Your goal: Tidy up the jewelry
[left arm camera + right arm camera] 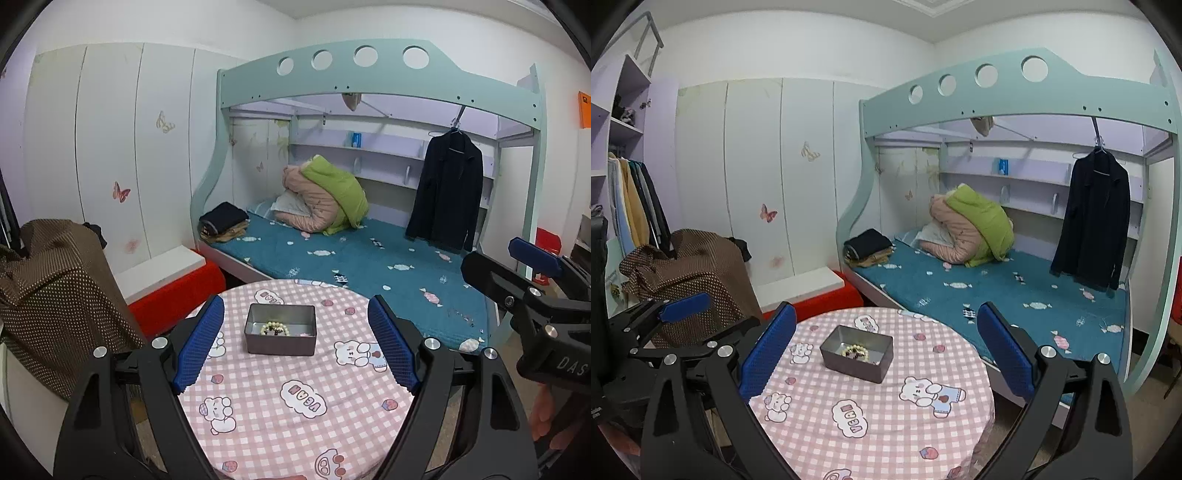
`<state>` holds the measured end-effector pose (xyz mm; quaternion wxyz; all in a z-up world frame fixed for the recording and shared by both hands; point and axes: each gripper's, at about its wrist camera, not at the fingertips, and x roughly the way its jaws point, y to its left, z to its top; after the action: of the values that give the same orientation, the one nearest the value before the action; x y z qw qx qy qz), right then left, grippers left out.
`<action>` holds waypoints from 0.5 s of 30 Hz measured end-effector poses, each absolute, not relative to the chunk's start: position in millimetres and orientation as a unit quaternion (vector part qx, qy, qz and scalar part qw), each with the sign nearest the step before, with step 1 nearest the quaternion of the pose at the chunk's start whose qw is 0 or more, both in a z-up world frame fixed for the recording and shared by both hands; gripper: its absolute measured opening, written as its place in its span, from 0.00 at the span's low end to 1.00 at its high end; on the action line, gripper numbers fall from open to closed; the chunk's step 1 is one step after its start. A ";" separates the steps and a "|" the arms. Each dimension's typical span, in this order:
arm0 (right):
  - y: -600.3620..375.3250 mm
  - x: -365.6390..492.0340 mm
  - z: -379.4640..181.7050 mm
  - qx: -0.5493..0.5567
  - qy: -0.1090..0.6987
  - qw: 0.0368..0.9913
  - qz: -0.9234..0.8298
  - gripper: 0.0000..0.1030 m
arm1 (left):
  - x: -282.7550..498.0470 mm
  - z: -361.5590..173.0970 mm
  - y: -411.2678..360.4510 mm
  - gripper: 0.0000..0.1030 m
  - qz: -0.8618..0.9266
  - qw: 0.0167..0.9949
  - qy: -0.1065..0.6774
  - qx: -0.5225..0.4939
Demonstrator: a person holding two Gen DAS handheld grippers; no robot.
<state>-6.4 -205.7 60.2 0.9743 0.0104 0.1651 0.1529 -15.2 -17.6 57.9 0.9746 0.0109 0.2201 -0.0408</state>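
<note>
A small grey metal tin (279, 344) stands open on a round table with a pink checked cloth (295, 406). A pearl bracelet (275, 328) lies inside the tin, with a small pink item (303, 334) beside it. The tin (855, 363) and the bracelet (855, 350) also show in the right wrist view. My left gripper (295, 341) is open and empty, held back from the tin on the near side. My right gripper (886, 354) is open and empty, held above the table's near side. The right gripper also shows at the right edge of the left wrist view (532, 280).
A bunk bed with a teal mattress (369, 258) stands behind the table, with folded clothes and jackets on it. A brown dotted cover (55, 291) lies over something at the left. A red and white bench (173, 284) stands by the wardrobe.
</note>
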 end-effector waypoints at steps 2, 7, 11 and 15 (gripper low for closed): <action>-206.5 -10.6 61.9 0.007 0.158 0.975 0.153 0.92 | -18.7 60.0 -19.5 0.78 -0.039 0.976 0.215 0.013; -207.6 -15.7 63.6 0.008 0.152 0.976 0.155 0.92 | -24.0 63.8 -19.5 0.78 -0.037 0.977 0.208 0.014; -205.8 -18.4 63.3 0.004 0.150 0.977 0.153 0.92 | -25.5 62.6 -21.7 0.79 -0.037 0.978 0.206 0.014; -204.4 -19.8 63.1 0.006 0.151 0.977 0.154 0.92 | -27.9 63.0 -19.7 0.78 -0.042 0.977 0.207 0.012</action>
<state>-19.8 -204.4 63.1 0.9766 0.0058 0.1506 0.1535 -27.9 -19.7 63.0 0.9774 0.0120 0.2070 -0.0421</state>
